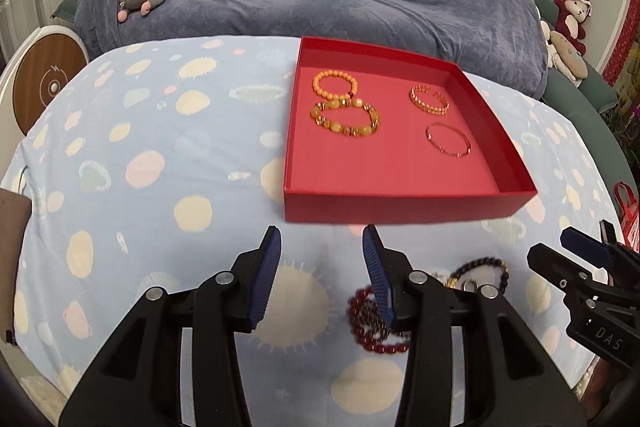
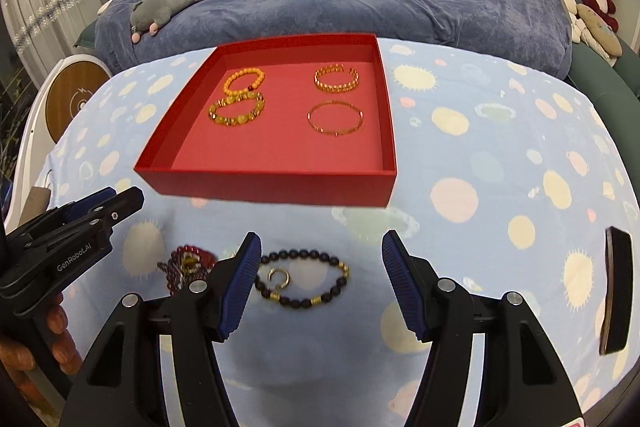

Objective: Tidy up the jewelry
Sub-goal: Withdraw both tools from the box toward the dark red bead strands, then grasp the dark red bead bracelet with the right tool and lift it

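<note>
Left wrist: left gripper (image 1: 322, 247) open, empty, above the worktop (image 1: 160, 195); red box (image 1: 400, 205) at 12 o'clock; dark red bracelet (image 1: 368, 327) beside right finger.

Right wrist: right gripper (image 2: 320, 255) open, empty; dark beaded bracelet (image 2: 304, 277) between fingers on worktop.

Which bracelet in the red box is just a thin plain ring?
The thin bangle, at the box's near right; the other three are beaded or chunky.
</note>
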`<state>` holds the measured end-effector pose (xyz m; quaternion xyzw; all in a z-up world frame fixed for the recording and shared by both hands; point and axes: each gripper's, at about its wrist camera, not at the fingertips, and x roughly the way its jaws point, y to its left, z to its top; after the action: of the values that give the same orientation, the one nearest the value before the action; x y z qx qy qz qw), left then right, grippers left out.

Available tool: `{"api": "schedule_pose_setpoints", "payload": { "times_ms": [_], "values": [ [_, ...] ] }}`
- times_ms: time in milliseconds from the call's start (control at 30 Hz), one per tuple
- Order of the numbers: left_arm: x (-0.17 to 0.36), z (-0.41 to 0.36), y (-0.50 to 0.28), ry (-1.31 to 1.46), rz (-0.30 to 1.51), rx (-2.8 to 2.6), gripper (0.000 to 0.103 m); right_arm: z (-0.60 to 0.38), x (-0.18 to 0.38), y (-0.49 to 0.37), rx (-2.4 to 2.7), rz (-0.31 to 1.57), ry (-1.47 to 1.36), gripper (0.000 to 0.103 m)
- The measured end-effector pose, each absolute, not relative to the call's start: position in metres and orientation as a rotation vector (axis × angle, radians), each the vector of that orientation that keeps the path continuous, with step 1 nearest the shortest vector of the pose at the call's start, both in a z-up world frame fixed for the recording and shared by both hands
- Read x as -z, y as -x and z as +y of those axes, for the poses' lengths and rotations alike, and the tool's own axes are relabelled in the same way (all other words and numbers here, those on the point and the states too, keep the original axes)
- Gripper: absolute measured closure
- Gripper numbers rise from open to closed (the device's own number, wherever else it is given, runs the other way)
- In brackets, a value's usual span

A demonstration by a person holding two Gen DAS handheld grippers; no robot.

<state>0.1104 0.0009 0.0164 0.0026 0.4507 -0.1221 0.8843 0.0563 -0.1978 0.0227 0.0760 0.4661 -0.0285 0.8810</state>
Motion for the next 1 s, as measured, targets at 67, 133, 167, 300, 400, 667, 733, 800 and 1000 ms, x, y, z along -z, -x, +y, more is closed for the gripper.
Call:
{"api": "schedule_pose_setpoints", "payload": {
  "times_ms": [67, 133, 167, 300, 400, 667, 733, 800, 1000],
  "values": [
    [-0.008, 0.002, -0.102, 0.006, 0.961, 0.259, 0.062, -0.195, -0.013, -0.046, 0.061, 0.996, -0.177, 0.042],
    [-0.001, 0.003, -0.095, 0.023, 0.981, 0.265, 0.062, -0.193, -0.005, -0.037, 0.065, 1.015, -0.186, 0.042],
    [0.001, 0.004, -0.092, 0.034, 0.989, 0.271, 0.062, -0.192, -0.002, -0.033, 0.063, 1.024, -0.191, 0.042],
    [0.011, 0.001, -0.081, 0.025, 1.01, 0.291, 0.062, -0.186, 0.006, -0.025, 0.051, 1.048, -0.204, 0.042],
    [0.015, 0.002, -0.075, 0.015, 1.021, 0.292, 0.062, -0.178, 0.008, -0.025, 0.024, 1.055, -0.211, 0.042],
    [0.018, 0.013, -0.074, -0.004, 1.015, 0.254, 0.062, -0.147, 0.013, -0.039, -0.044, 1.065, -0.187, 0.042],
    [0.017, 0.018, -0.076, -0.004, 1.009, 0.242, 0.062, -0.142, 0.014, -0.044, -0.057, 1.066, -0.186, 0.043],
    [0.018, 0.023, -0.077, -0.001, 1.01, 0.231, 0.062, -0.137, 0.016, -0.049, -0.067, 1.067, -0.183, 0.044],
    [0.02, 0.035, -0.082, 0.012, 1.016, 0.204, 0.062, -0.126, 0.024, -0.064, -0.102, 1.091, -0.196, 0.065]
  ]
}}
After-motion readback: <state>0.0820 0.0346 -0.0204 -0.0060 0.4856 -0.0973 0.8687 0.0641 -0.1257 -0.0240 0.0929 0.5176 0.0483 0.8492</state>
